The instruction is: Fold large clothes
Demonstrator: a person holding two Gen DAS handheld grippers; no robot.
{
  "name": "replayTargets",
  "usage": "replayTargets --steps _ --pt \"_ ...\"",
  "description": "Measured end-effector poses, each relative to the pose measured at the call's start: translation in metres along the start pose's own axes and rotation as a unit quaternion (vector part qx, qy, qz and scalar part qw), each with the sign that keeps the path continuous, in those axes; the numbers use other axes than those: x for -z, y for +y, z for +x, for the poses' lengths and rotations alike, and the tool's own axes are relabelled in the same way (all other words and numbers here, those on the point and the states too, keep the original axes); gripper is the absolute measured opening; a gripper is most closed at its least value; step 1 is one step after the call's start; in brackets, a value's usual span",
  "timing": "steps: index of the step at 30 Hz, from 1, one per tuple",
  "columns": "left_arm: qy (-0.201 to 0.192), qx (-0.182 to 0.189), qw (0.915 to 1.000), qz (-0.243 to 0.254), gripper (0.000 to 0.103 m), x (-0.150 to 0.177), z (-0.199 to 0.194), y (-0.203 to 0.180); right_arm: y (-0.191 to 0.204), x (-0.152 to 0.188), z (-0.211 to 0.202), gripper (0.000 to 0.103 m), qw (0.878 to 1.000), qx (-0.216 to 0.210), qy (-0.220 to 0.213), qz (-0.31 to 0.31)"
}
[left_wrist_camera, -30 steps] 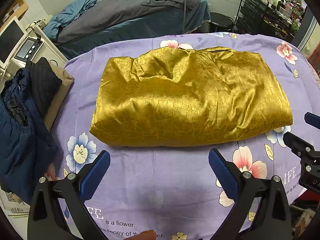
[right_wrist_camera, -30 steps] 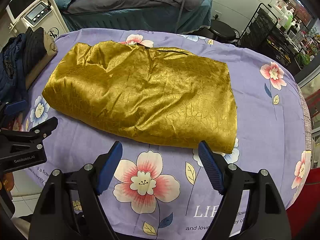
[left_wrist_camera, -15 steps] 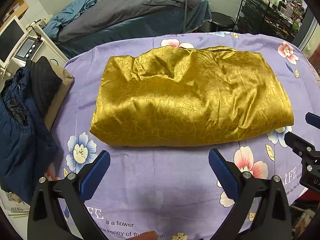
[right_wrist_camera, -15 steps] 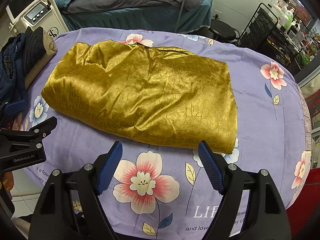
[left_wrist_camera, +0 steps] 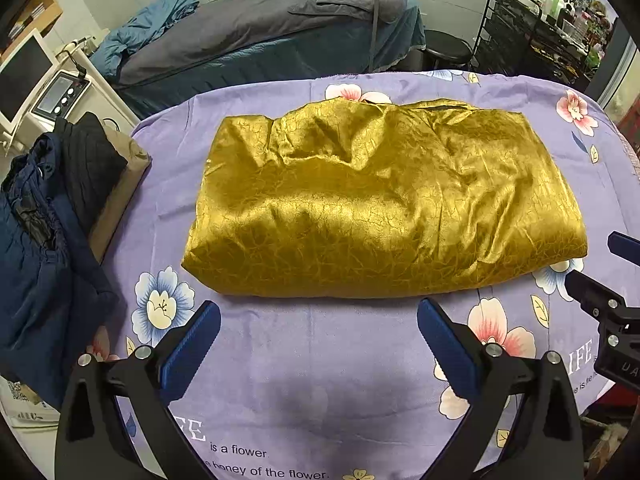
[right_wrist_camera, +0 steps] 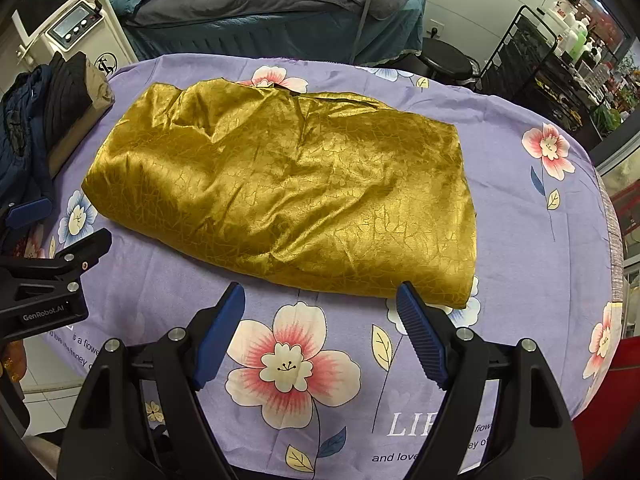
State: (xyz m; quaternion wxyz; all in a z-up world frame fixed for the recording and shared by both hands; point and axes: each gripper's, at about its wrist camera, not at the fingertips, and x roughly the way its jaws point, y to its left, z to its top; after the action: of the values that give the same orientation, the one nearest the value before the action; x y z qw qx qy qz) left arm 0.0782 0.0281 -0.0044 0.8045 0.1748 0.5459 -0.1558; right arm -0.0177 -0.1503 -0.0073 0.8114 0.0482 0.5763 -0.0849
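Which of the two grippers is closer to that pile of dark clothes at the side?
Left. The left gripper hovers beside the dark clothes pile; the right gripper is near the gold garment's far corner.

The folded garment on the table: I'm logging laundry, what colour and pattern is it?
Shiny gold garment, crackle-line texture; clearest in the right wrist view.

The left claw (left_wrist_camera: 318, 334) is spread wide, its blue-padded fingers (left_wrist_camera: 191, 350) apart with nothing between them. The right claw (right_wrist_camera: 320, 320) is likewise wide apart and empty. The two sit side by side, each seen at the edge of the other's view.
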Motion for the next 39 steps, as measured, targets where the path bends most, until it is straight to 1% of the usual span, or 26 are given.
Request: replayTargets --steps 14,39 --pt "0.013 -0.001 0.9999 -0.005 0.097 -0.0007 0.0028 0.0005 0.0005 0.0004 0.0019 0.078 1.0 -0.001 0.001 -0.003" --pt "0.015 -0.008 0.9998 -0.005 0.097 0.0007 0.0029 -0.0002 0.0021 -0.0003 0.0015 0.078 1.0 -0.001 0.001 -0.006"
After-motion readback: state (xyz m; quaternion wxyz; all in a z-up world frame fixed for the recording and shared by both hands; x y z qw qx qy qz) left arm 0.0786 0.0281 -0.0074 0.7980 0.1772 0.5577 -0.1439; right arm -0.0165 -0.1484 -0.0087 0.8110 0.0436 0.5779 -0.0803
